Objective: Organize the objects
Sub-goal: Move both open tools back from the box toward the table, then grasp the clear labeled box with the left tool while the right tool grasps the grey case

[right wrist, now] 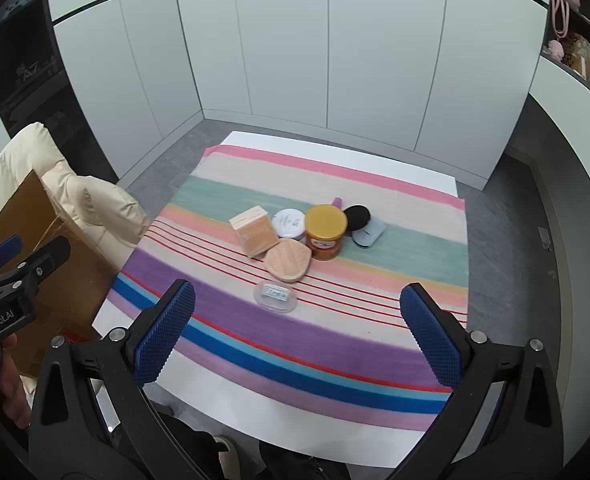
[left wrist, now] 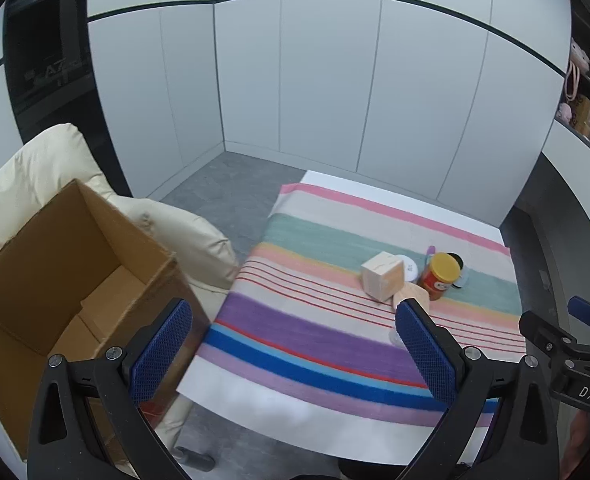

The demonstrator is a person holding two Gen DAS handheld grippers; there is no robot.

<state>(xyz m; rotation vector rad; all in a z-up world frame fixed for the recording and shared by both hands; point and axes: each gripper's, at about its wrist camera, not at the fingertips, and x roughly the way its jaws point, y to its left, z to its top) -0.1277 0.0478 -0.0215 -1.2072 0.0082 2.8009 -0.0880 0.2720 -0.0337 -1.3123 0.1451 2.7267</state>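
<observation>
Both grippers hover above the striped cloth on the desk, jaws spread wide and empty: the left gripper near the open cardboard box at its 9 o'clock, the right gripper facing the objects at 12 o'clock. There a wooden cube, white jar, yellow-lidded orange jar and pink compact sit clustered, touching. A clear case lies apart, nearer the jaws.
</observation>
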